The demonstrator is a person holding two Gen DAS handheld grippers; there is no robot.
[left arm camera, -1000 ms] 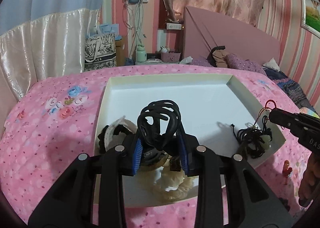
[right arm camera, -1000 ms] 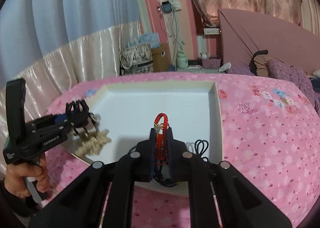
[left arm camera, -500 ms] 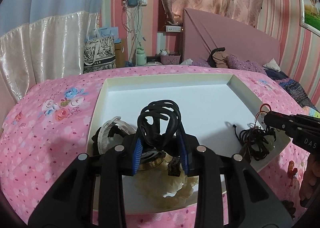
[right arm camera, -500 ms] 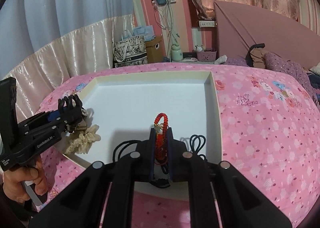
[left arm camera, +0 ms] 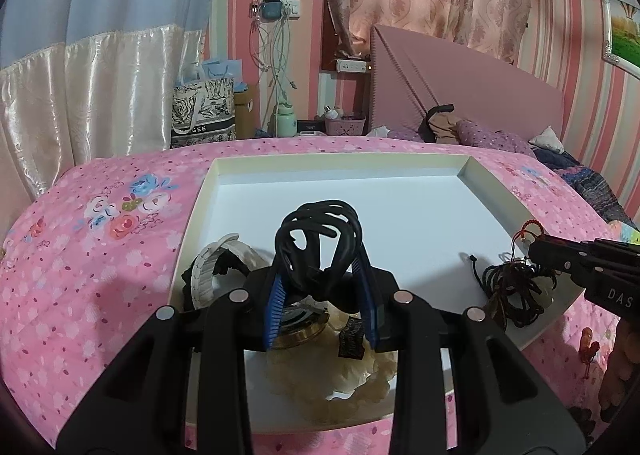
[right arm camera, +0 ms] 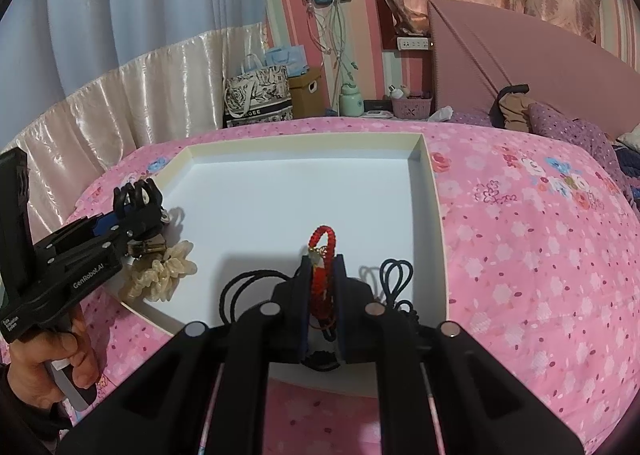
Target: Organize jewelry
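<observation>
A white tray [left arm camera: 400, 191] lies on a pink flowered bedspread. My left gripper [left arm camera: 320, 271] hovers over its near left part, shut on a bundle of black hair ties [left arm camera: 320, 235]. Under it lie a cream scrunchie [left arm camera: 320, 383], a gold watch [left arm camera: 300, 327] and a white watch band [left arm camera: 208, 267]. My right gripper [right arm camera: 322, 267] is over the tray's near right part, shut on a red braided bracelet [right arm camera: 322, 243]. Black cords [right arm camera: 396, 275] lie beneath it. In the right wrist view the left gripper [right arm camera: 136, 199] is at the tray's left rim, above the scrunchie [right arm camera: 164, 275].
A heap of black cords and dark beads [left arm camera: 512, 291] fills the tray's near right corner. The tray's far half [right arm camera: 300, 183] is bare white. A hand [right arm camera: 44, 367] holds the left gripper's handle. Pillows and a headboard [left arm camera: 460, 95] lie beyond, and bags stand by the curtain.
My right gripper has shifted only slightly over the tray with the red bracelet still in it. My left gripper keeps its place and its hold on the black hair ties.
</observation>
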